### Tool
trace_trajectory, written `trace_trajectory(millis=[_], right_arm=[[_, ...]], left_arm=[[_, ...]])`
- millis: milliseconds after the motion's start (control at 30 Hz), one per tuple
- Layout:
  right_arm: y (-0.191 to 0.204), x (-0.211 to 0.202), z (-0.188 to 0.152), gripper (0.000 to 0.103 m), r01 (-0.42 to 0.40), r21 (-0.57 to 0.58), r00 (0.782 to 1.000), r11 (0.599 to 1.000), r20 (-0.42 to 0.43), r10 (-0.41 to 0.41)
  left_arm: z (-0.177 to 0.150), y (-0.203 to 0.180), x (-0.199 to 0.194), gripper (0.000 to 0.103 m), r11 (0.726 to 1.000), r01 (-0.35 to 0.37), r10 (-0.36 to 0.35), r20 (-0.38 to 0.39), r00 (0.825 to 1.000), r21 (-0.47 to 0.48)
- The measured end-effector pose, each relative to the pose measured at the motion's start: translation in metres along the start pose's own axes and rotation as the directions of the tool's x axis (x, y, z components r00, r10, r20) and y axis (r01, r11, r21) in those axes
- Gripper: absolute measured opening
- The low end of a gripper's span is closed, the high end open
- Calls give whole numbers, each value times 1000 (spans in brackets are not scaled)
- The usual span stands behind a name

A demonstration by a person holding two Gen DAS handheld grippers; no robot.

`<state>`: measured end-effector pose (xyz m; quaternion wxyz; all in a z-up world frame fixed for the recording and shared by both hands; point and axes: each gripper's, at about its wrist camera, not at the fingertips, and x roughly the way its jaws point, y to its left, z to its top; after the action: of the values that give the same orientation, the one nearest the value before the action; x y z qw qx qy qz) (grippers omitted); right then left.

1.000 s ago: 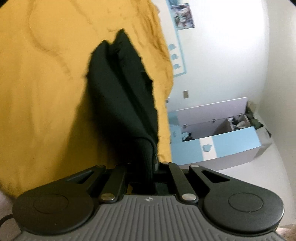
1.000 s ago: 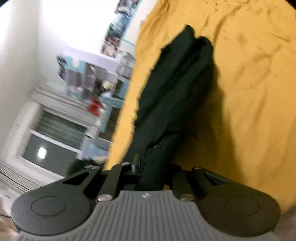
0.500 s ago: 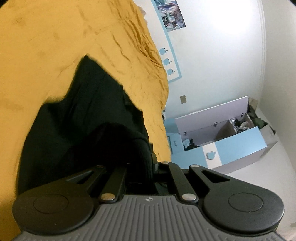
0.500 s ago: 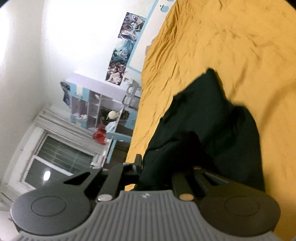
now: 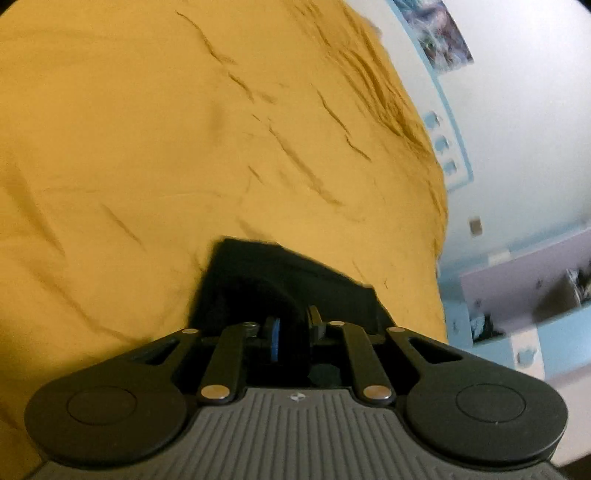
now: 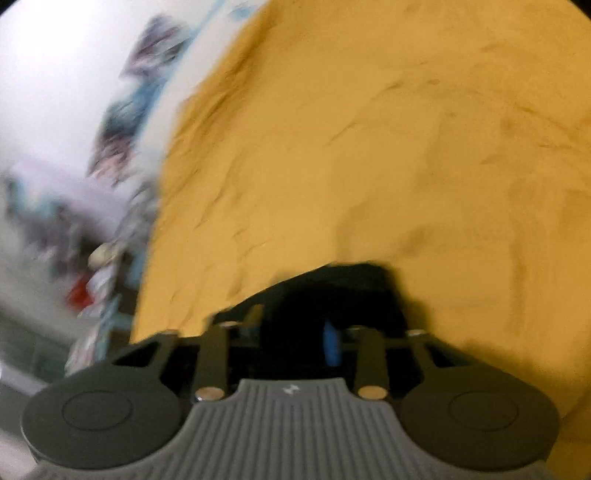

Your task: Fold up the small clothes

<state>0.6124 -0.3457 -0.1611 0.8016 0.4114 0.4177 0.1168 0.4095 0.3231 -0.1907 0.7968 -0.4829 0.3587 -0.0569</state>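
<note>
1. while both grippers point down at the yellow bedspread (image 5: 184,147), a black garment (image 5: 280,273) lies on it just ahead of them, bunched low against the fabric.
2. the left gripper (image 5: 291,328) has its jaws beginning to part; a fold of the black cloth sits between them, beside a blue pad (image 5: 274,339), and the fingers look close enough to still press on it.
3. the right gripper (image 6: 295,328) has its jaws opening wider; black cloth lies between and under them, with a blue pad (image 6: 330,343) showing clear of the fabric, so the pads do not seem to pinch it.
4. in the right wrist view the garment (image 6: 343,280) shows as a dark, blurred mound near the bedspread's edge (image 6: 177,221).
5. beyond the bed's right side in the left view stand a pale wall (image 5: 524,122) with a poster (image 5: 439,33) and a light-blue cabinet (image 5: 535,295).
6. the right view is smeared by motion; its left side shows only blurred furniture.
</note>
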Motion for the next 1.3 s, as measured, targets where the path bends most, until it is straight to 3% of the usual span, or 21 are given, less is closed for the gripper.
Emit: trace_trajectory(millis=[100, 133, 200, 333, 400, 533, 667, 800, 933, 1300], right_arm=[[-2, -24, -5, 60, -112, -2, 990, 994, 86, 111], [-1, -36, -9, 60, -137, -26, 987, 990, 86, 138], [1, -60, -18, 62, -149, -43, 986, 988, 64, 151], [-1, -120, -57, 65, -224, -49, 974, 973, 27, 225], [-6, -150, -82, 67, -223, -46, 975, 974, 12, 224], [-26, -192, -141, 67, -199, 40, 979, 979, -41, 201], [-43, -203, -190, 67, -158, 153, 983, 975, -68, 170], [-59, -191, -214, 67, -82, 221, 994, 972, -46, 94], [-68, -179, -220, 66, -82, 261, 997, 962, 6, 83], [-71, -132, -201, 66, -113, 354, 992, 928, 95, 85]], left_arm=[[-6, -3, -50, 14, 995, 94, -98, 106, 990, 45], [-12, -7, -69, 19, 990, 115, -125, 124, 984, 81], [-26, -14, -98, 29, 982, 135, -148, 103, 984, 129], [-78, -19, -143, 38, 972, 129, -137, 26, 990, 195], [-116, -8, -160, 44, 979, 118, -116, -23, 993, 164], [-174, 23, -173, 45, 993, 94, -88, -93, 992, 65], [-202, 46, -165, 48, 999, 32, -35, -82, 996, -35], [-194, 63, -138, 48, 992, -29, 25, -33, 999, -119], [-175, 68, -125, 49, 984, -10, 16, 32, 999, -179], [-155, 79, -74, 50, 948, 68, -32, 121, 992, -310]])
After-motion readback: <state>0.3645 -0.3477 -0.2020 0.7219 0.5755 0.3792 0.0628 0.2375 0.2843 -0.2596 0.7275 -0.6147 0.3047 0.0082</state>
